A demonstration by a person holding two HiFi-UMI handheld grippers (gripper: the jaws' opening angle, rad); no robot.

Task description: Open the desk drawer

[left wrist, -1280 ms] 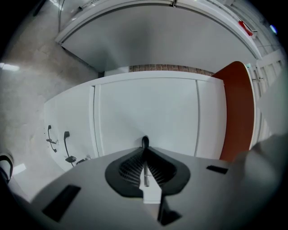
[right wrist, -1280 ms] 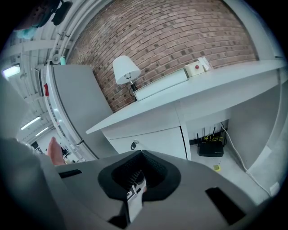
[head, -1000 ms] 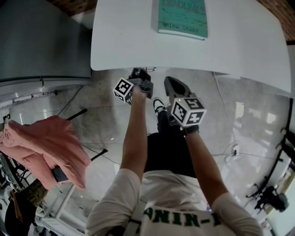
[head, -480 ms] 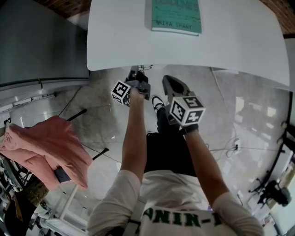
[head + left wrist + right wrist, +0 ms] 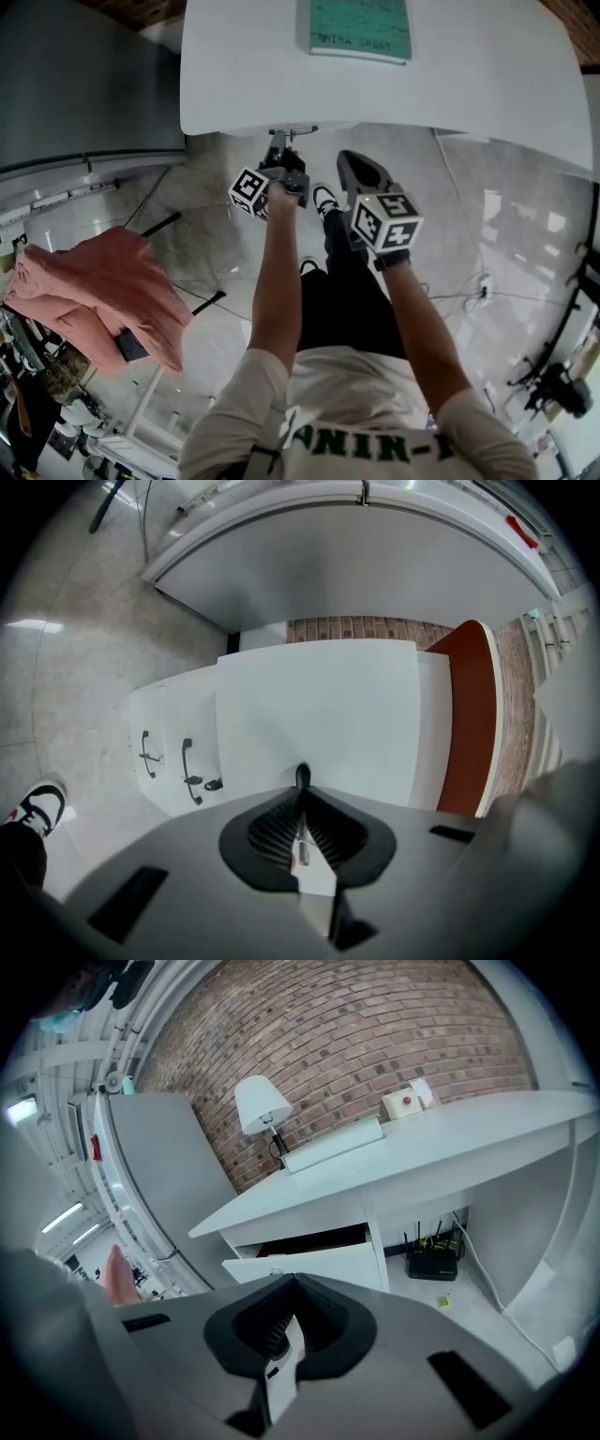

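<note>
The left gripper (image 5: pixel 301 799) has its ribbed black pads pinched together on the thin metal handle (image 5: pixel 300 128) of the drawer (image 5: pixel 314 1265). Only a sliver of the bright bar shows between them. The right gripper (image 5: pixel 292 1283) hangs just beside it with its jaws closed on nothing, pointing down toward the floor (image 5: pixel 216 253).

The drawer sits right under the edge of the white desk (image 5: pixel 469 84), at its left end. From the right gripper view it stands a little way out, with a dark gap above its flat white front.

What worries me is that handle: it looks slim, round and smooth, so a pull at a slant could let it slide out of the pads. A tug off to one side might also bind the drawer in its runners. The person's legs are near the drawer's path, so a long pull may bring the front against them.

The desk top is smooth and matte with a rounded corner, and a teal book (image 5: pixel 361 28) lies flat on it. Behind stands a rough brick wall (image 5: pixel 375 1044), and the polished floor gives back the light.
</note>
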